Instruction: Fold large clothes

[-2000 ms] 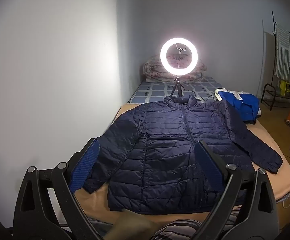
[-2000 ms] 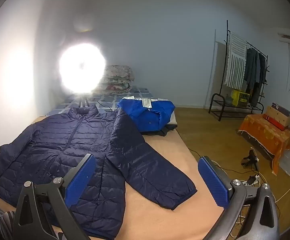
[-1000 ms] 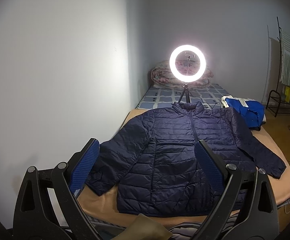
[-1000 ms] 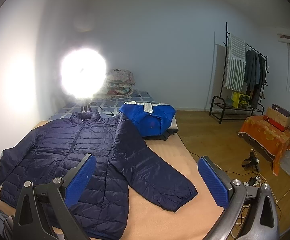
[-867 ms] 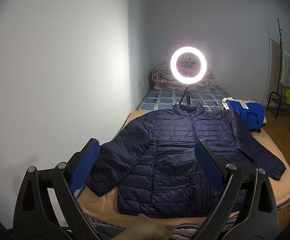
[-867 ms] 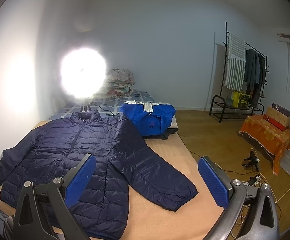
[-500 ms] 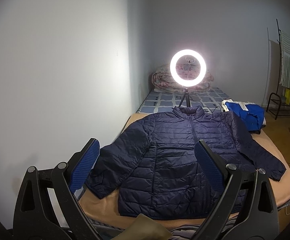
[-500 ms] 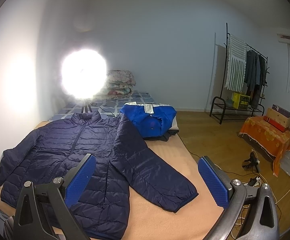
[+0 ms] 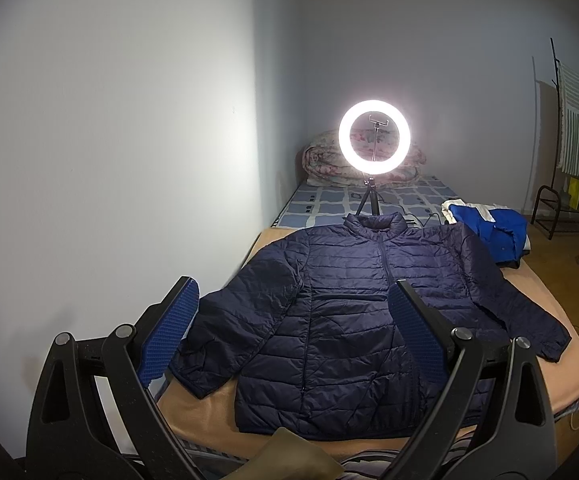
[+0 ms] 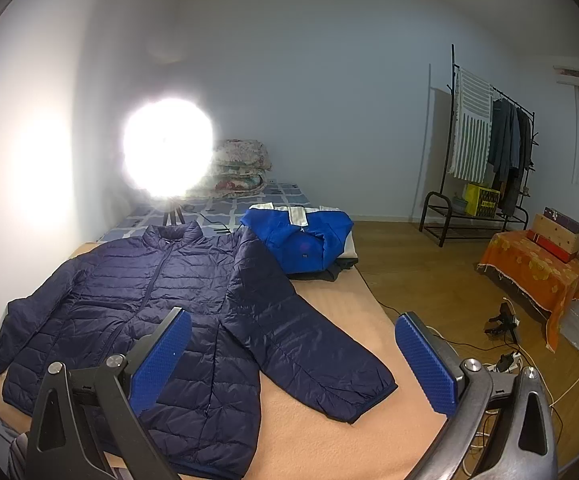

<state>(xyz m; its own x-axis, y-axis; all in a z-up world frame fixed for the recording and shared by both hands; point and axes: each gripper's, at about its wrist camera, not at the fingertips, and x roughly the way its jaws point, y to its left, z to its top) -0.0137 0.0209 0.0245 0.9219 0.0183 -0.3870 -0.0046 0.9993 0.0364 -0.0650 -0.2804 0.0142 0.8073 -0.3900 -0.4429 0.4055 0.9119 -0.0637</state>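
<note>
A navy quilted jacket (image 9: 369, 312) lies flat and zipped on the tan cover of the bed (image 9: 569, 376), front up, collar toward the far end and hem along the near edge. Both sleeves are spread out: one reaches the wall-side edge, the other (image 10: 309, 344) slants toward the near corner on the open side of the room. Just past the collar stands a lit ring light (image 9: 374, 140) on a small tripod, with rolled bedding (image 10: 241, 168) at the far end by the wall. A folded blue garment (image 10: 301, 244) sits on the far open-side edge, close to the jacket's shoulder. Compared with two seconds ago the left wrist view has drawn back and turned a little toward the wall, so the jacket looks smaller and lower in it; the jacket itself has not shifted. The left tongs (image 9: 293, 340) hang above the near edge over the hem, fingers wide apart and holding nothing. The right tongs (image 10: 293, 360) hover above the spread sleeve, likewise spread wide and empty, apart from the cloth.
</note>
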